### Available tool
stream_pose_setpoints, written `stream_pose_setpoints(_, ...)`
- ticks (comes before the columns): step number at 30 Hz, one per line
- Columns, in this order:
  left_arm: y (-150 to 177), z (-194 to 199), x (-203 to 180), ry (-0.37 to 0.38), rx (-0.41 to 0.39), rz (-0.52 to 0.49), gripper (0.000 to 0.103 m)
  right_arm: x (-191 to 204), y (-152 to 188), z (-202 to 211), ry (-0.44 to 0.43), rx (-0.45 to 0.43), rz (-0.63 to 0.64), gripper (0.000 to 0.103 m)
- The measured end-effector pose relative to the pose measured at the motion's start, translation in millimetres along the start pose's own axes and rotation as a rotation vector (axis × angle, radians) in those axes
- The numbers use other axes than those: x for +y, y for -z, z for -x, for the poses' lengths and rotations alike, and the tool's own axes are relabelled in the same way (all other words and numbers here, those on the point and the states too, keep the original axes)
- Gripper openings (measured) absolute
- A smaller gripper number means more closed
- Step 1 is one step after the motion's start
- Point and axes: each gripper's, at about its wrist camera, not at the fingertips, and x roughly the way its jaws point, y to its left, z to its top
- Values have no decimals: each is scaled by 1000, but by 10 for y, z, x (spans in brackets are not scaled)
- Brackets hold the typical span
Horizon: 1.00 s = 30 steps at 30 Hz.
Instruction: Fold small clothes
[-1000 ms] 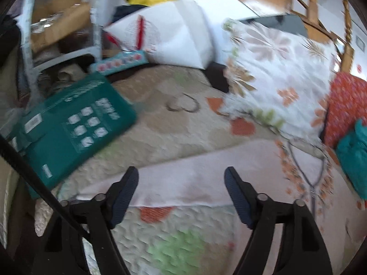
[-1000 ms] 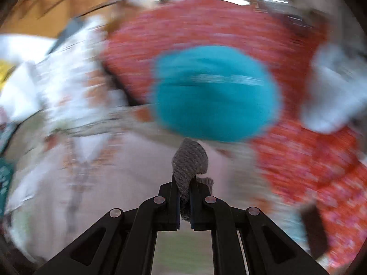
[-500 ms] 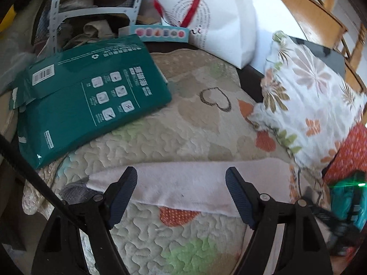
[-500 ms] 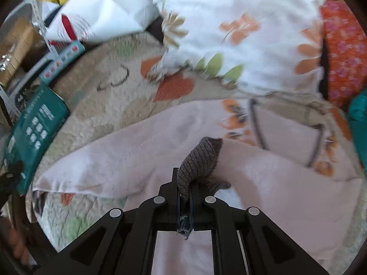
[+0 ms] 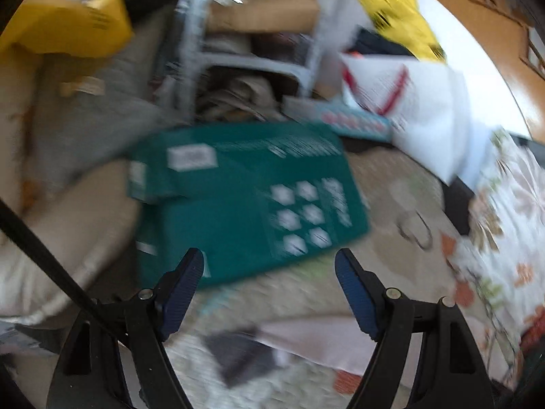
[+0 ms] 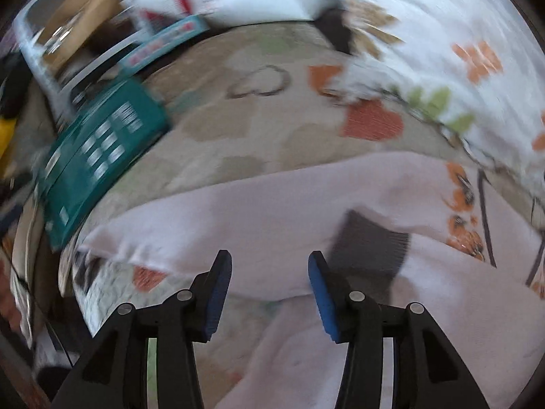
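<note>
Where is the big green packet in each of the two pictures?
Left wrist view: the green packet fills the middle, just above the open left gripper.
Right wrist view: the green packet lies at the left edge, tilted, up and left of the right gripper.
Shared landmark: the heart outline stitched on the quilt, right of the packet.

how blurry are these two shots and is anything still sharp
Left wrist view: heavy motion smear on the green box and the shelf, print unreadable; only the left gripper is crisp. Right wrist view: streaky blur on the flowered pillow and pink cloth; the right gripper stays sharp. Both bend at the edges.
</note>
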Motion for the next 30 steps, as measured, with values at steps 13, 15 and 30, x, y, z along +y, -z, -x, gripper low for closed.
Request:
stream_pose_setpoints(13, -302, 355, 906, -11, -109, 203, 79, 2249, 208, -451, 8, -41, 748, 64)
stream_pose_setpoints(15, -336, 405, 1083, -19, -137, 267, 79, 2461, 222, -562, -10, -42, 800, 64)
stream_pose_setpoints(30, -225, 423, 865, 43, -122, 218, 80, 2111, -362, -299, -117, -136, 391, 8)
